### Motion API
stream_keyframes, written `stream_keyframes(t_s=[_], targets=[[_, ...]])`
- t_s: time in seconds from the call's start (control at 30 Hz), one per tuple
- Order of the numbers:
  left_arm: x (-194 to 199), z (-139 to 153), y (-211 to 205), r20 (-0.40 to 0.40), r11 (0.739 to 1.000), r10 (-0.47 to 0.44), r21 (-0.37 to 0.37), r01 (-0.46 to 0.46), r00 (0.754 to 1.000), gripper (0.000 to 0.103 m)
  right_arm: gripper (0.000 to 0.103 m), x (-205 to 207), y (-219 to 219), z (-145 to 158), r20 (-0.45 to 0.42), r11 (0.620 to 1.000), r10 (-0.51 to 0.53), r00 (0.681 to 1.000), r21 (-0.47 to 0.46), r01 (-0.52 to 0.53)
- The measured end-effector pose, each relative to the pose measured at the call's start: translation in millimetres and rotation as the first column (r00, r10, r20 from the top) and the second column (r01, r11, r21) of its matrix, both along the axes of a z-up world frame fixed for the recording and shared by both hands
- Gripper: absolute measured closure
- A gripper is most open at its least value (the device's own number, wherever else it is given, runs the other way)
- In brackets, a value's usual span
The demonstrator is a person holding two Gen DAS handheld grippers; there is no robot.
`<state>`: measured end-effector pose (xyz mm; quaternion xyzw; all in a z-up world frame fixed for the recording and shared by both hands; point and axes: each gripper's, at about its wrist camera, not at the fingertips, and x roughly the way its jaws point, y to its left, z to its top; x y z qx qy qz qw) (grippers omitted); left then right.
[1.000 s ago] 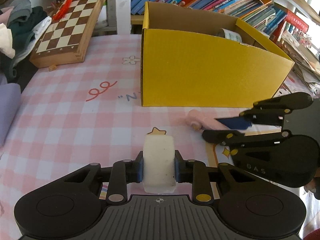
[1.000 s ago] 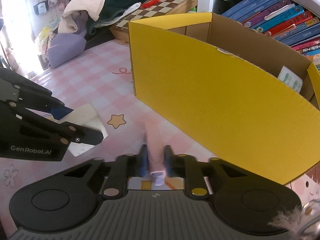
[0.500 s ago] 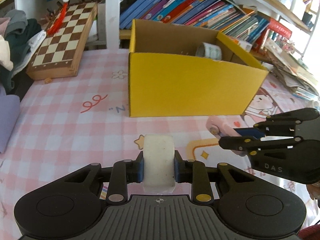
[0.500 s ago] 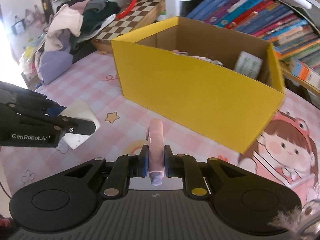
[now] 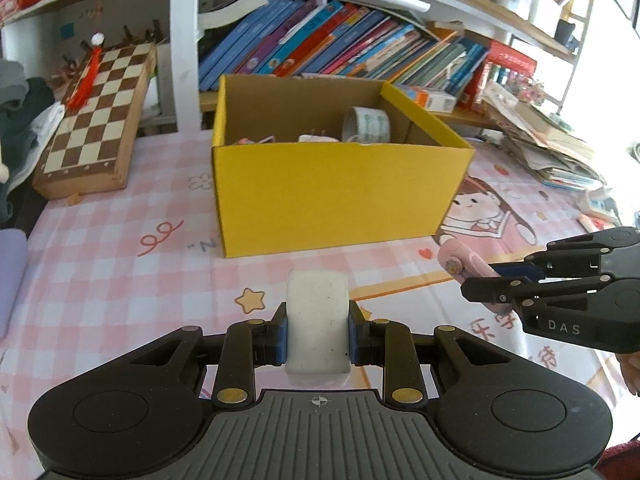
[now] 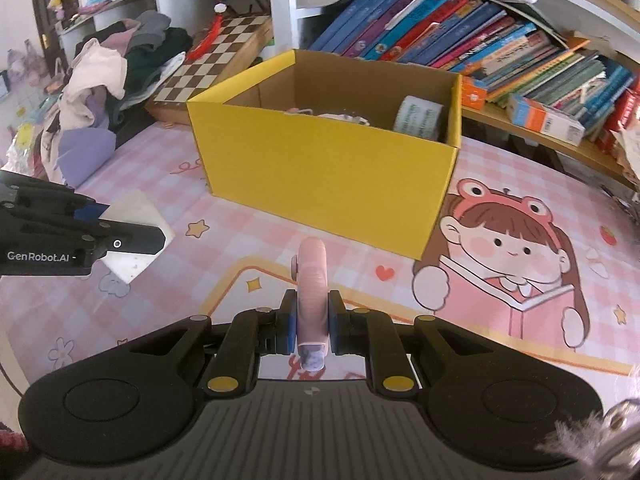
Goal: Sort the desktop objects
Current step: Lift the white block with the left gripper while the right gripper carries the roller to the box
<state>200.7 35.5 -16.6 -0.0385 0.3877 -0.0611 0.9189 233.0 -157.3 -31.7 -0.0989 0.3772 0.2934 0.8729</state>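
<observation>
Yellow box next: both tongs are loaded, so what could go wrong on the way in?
1. The left tongs pinch the white eraser near its rear end; it could twist or slip.
2. The right tongs hold a thin pink tool; it could pivot.
3. The yellow box has tall walls and already holds a tape roll; a low approach may push the box.
</observation>
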Motion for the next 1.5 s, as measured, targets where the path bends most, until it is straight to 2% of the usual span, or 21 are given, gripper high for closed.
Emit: stream_keyframes(t_s=[0.33, 0.67, 0.9, 1.2, 1.37, 1.5], targets=[[-4.0, 32.7, -6.9, 0.106, 0.997, -0.071, 0.033, 0.068, 0.992, 0.078, 0.089, -5.8, -4.3, 32.9, 0.09, 1.0, -0.015, 0.996, 0.024, 0.012], [23.2, 70.1, -6.5, 0.222, 0.993, -0.101, 0.084, 0.084, 0.97, 0.078, 0.089, 26.5, 3.4, 73.6, 0.188, 0.999, 0.01, 0.982, 0.038, -0.018], [55.0, 78.1, -1.7, 0.238, 0.991, -0.102, 0.106, 0.078, 0.966, 0.078, 0.089, 52.8, 11.2, 100.5, 0.248, 0.998, 0.029, 0.968, 0.044, -0.041], [102.5, 75.1, 3.6, 0.223, 0.989, -0.082, 0.138, 0.051, 0.971, 0.078, 0.089, 115.6, 25.6, 114.7, 0.269, 0.999, 0.028, 0.963, 0.037, -0.04], [130.0, 68.8, 0.7, 0.202, 0.984, -0.086, 0.171, 0.052, 0.976, 0.078, 0.089, 155.3, 38.2, 115.5, 0.263, 0.999, 0.031, 0.964, 0.029, -0.04], [148.3, 58.8, -3.6, 0.173, 0.981, -0.09, 0.188, 0.057, 0.981, 0.078, 0.089, 181.4, 51.2, 104.2, 0.227, 0.998, 0.057, 0.972, 0.005, -0.06]])
